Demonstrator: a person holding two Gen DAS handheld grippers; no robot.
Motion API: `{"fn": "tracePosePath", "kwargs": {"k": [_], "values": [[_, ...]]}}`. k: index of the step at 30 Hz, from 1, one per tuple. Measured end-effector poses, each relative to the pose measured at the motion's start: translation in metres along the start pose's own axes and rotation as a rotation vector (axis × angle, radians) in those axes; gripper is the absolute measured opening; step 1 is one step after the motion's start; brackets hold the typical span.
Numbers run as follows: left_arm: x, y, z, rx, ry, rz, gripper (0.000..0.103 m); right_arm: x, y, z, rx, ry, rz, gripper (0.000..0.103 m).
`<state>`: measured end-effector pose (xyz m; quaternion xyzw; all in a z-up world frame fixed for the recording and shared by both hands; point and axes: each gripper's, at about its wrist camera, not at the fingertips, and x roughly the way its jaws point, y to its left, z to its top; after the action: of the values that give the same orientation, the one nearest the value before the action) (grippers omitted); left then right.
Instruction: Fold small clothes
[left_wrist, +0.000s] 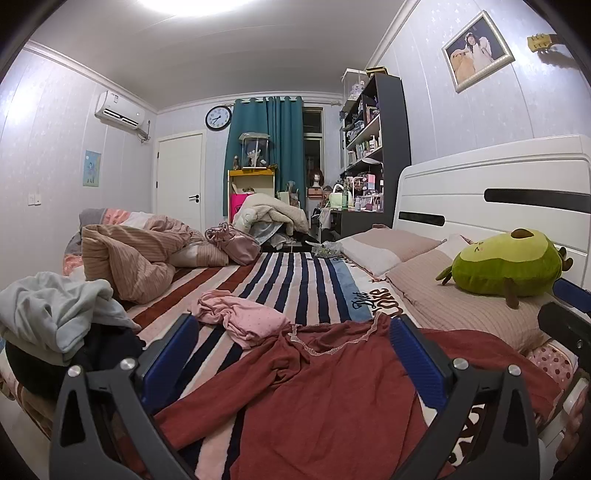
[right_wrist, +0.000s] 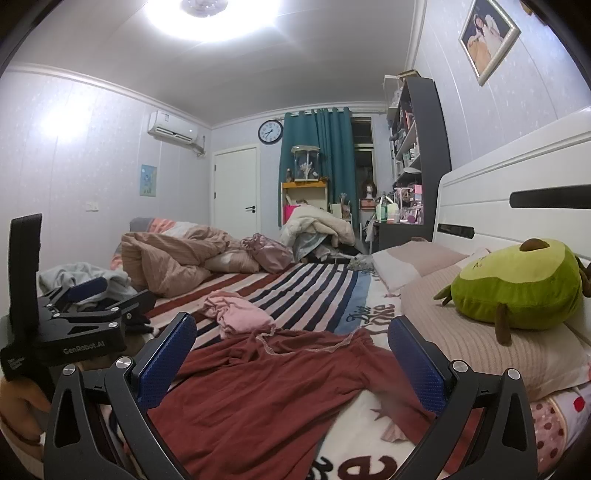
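A dark red top (left_wrist: 314, 398) (right_wrist: 266, 387) with a lace-trimmed neckline lies spread out and rumpled on the striped bed cover, right in front of both grippers. A small pink garment (left_wrist: 240, 317) (right_wrist: 236, 314) sits crumpled just beyond it. My left gripper (left_wrist: 291, 350) hovers open above the red top, blue pads wide apart, nothing between them. My right gripper (right_wrist: 291, 350) is likewise open over the red top. The left gripper's body (right_wrist: 74, 325) shows at the left of the right wrist view, held by a hand.
A pile of grey and dark clothes (left_wrist: 55, 317) lies at the left. A rumpled beige duvet (left_wrist: 136, 254) and a pink bag (left_wrist: 232, 243) lie farther back. Pillows (left_wrist: 461, 299) with a green avocado plush (left_wrist: 513, 262) line the right by the white headboard (left_wrist: 498, 184).
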<state>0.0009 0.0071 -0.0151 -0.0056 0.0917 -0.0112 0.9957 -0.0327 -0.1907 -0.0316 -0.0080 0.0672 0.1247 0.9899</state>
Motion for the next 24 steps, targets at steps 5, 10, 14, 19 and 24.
{"fn": "tracePosePath", "kwargs": {"k": [5,10,14,19,24], "values": [[0.0,0.0,-0.001,0.0,0.002,0.0,0.102,0.0,0.0,0.0,0.003,0.0,0.0,0.103],[-0.001,0.002,-0.002,0.0,0.002,0.002,0.102,0.0,-0.001,0.0,0.003,0.0,0.001,0.103],[0.003,0.006,-0.002,-0.008,0.009,0.002,0.102,0.0,-0.001,0.001,0.006,0.001,0.002,0.103],[0.003,0.008,-0.002,-0.005,0.016,0.008,0.102,0.0,-0.002,0.0,0.008,0.001,0.004,0.103],[0.005,0.014,-0.005,-0.002,0.033,0.033,0.102,0.007,-0.001,-0.002,0.012,0.027,0.011,0.103]]}}
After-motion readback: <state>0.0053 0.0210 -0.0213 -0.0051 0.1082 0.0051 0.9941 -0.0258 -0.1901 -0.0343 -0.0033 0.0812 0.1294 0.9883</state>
